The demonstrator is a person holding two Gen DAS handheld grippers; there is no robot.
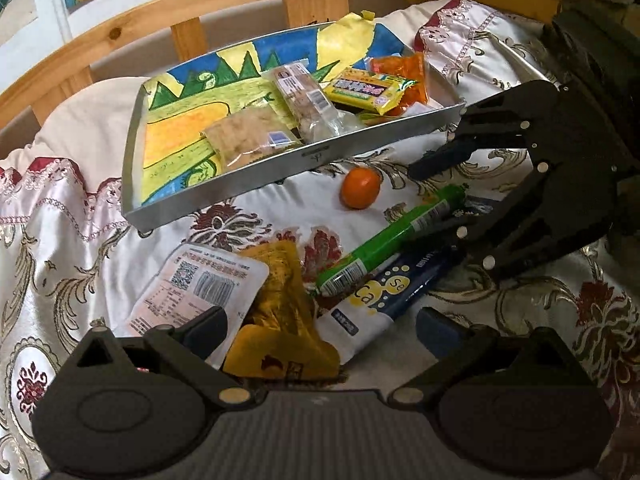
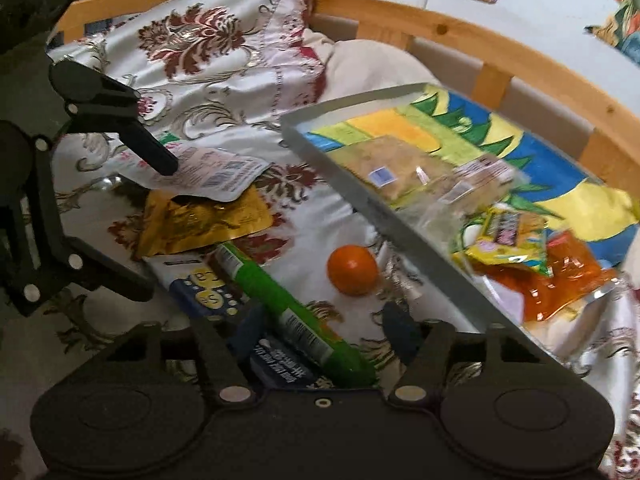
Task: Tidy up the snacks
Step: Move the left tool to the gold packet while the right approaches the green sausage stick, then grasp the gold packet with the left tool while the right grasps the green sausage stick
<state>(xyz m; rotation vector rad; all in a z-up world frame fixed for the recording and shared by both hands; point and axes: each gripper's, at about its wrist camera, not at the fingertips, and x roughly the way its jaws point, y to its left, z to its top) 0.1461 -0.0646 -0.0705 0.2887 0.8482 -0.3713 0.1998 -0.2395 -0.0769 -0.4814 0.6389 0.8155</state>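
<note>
A green snack stick (image 2: pixel 280 308) lies across a blue and white packet (image 2: pixel 204 292) on the bedspread. My right gripper (image 2: pixel 322 324) stands open around their near ends, and a gap shows beside the stick. In the left wrist view that same right gripper (image 1: pixel 420 204) straddles the green stick (image 1: pixel 392 236). My left gripper (image 1: pixel 322 318) is open low over a gold packet (image 1: pixel 280 300) and a white pouch (image 1: pixel 196 288), holding nothing. A small orange fruit (image 1: pixel 359 188) rests loose in front of the silver tray (image 1: pixel 320 156), which holds several snacks.
The tray (image 2: pixel 360 200) is lined with a colourful drawing and sits tilted on the flowered bedspread (image 1: pixel 80 240). A wooden bed rail (image 1: pixel 200 0) and a cream pillow (image 1: pixel 88 120) lie behind it. Drawings hang on the wall.
</note>
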